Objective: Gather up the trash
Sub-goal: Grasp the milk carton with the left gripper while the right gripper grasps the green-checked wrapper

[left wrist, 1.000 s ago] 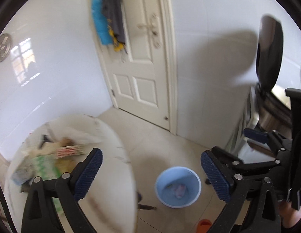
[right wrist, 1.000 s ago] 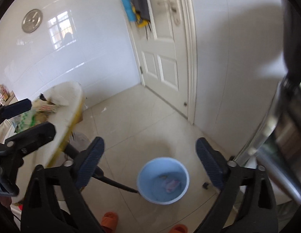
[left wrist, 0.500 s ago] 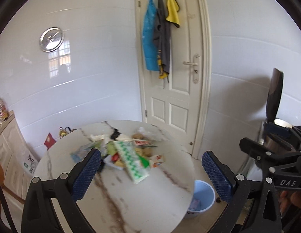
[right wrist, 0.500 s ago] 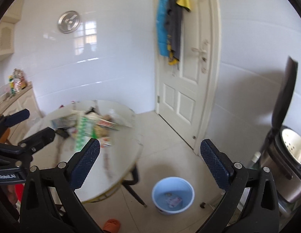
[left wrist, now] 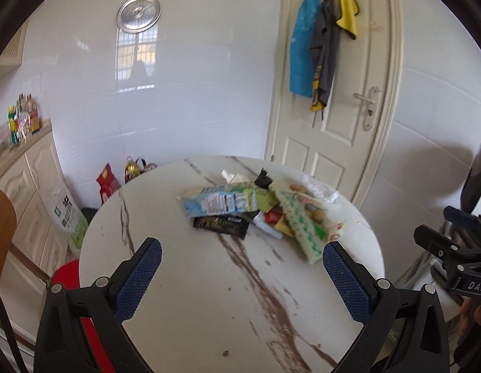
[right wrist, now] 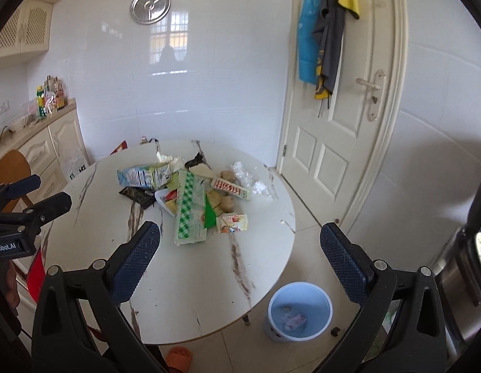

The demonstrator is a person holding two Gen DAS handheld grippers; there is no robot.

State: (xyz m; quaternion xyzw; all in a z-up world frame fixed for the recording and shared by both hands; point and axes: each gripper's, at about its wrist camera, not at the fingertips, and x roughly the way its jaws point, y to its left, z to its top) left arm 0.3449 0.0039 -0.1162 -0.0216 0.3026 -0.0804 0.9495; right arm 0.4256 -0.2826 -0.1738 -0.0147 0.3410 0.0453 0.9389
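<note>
1. We hold both tools above the near side of the round table (right wrist: 184, 298). The left gripper (left wrist: 240, 276) and the right gripper (right wrist: 240, 264) each have their jaws spread wide with nothing between the blue pads.

2. The trash pile (right wrist: 190, 195) lies toward the far side of the table from us: a green checked packet (right wrist: 190, 214), a pale blue carton (right wrist: 144, 175), a black sachet (right wrist: 136, 195), crumpled clear plastic (right wrist: 249, 180), and small wrappers mixed in.

3. The blue bin (right wrist: 298, 310) stands on the floor just beside the table's right edge, with a scrap or two already inside; most of the job looks to be ahead of us.

4. We judge the step in hand to be the reach for one piece. We would pick an item at the pile's near edge, such as the green checked packet or the small red-printed wrapper (right wrist: 232, 222) just right of it, so we disturb nothing else.

5. Flat packets lie flush on the table, so we should come in low and pinch a raised edge or corner.

6. Thin film may slip; we close firmly before lifting toward the bin.
</note>
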